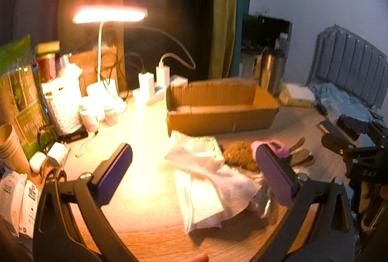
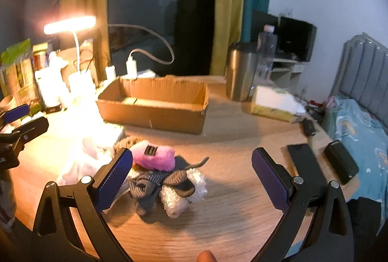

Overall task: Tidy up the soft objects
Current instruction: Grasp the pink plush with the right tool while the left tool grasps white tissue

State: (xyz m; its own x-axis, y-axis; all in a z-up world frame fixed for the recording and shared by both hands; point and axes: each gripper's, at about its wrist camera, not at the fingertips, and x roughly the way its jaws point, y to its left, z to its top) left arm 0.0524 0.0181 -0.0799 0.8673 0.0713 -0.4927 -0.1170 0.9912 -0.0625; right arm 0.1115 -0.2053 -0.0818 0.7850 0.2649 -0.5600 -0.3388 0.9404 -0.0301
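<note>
The soft stuff sits in one messy heap on the wooden table [image 2: 242, 140], just in front of the cardboard box [image 2: 155, 106]. From the right wrist view the heap has a pink plush piece [image 2: 155, 158] with a small dark label, leaning on something brown and fuzzy [image 2: 127, 142] behind it. Below the pink one there's a grey knotted fabric [image 2: 150, 186] tangled with a wad of bubble wrap [image 2: 179, 199], and washed-out white tissue [image 2: 80, 162] spreads off to the left under the glare.

The left wrist view shows the same heap from the other side — crumpled white tissue sheets [image 1: 213, 186] on top of a printed plastic packet [image 1: 203, 143], with the brown fuzzy thing [image 1: 238, 155] just beyond.

The left gripper [image 1: 194, 179] hangs over the tissue with its jaws spread wide, nothing between them. The right gripper [image 2: 192, 177] is spread wide too, framing the grey fabric and bubble wrap but not touching anything.

Further out: the box is open on top, a lit desk lamp [image 2: 70, 24] glows at the left, a steel tumbler [image 2: 240, 72] and a clear bottle [image 2: 266, 51] stand behind the box's right end, with a tissue box [image 2: 274, 104] near them. Two dark phones [image 2: 303, 160] lie at the right edge of the table, next to a bed.
</note>
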